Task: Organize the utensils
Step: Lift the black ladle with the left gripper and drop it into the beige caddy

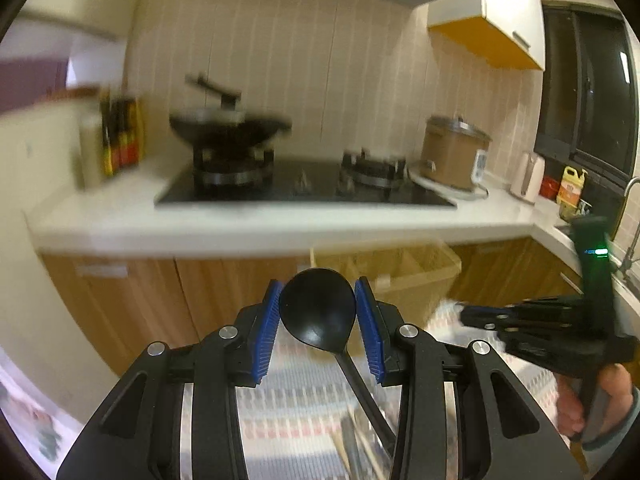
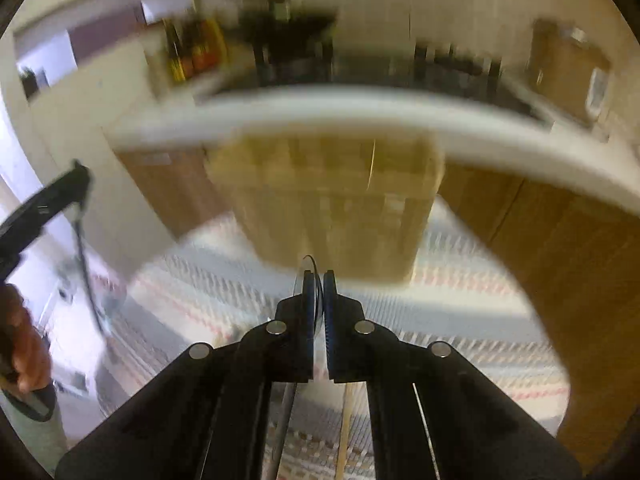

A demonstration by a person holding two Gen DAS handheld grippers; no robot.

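Left tongs (image 1: 316, 316) are clamping the black plastic ladle (image 1: 318, 310) by its bowl. Right tongs (image 2: 319, 292) are pinching shut on a thin, blurred utensil (image 2: 316, 280). Both are heading toward the pale wooden divided organizer box (image 1: 404, 268) on the patterned tabletop (image 1: 296, 400); best aligning each handle with a compartment before releasing.

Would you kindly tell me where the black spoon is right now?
In the left wrist view, the black spoon sits bowl-up between the left tongs' blue pads, in front of the wooden organizer.

On the desk (image 1: 120, 216), the bottles (image 1: 120, 136) stand left of the stove (image 1: 304, 188), which carries a wok (image 1: 228, 128) on its left burner; the rice cooker (image 1: 454, 156) sits right of it. Below the desk's front edge, a wooden organizer (image 1: 396, 272) rests on a patterned cloth (image 1: 304, 396), before the cabinets (image 1: 132, 300).
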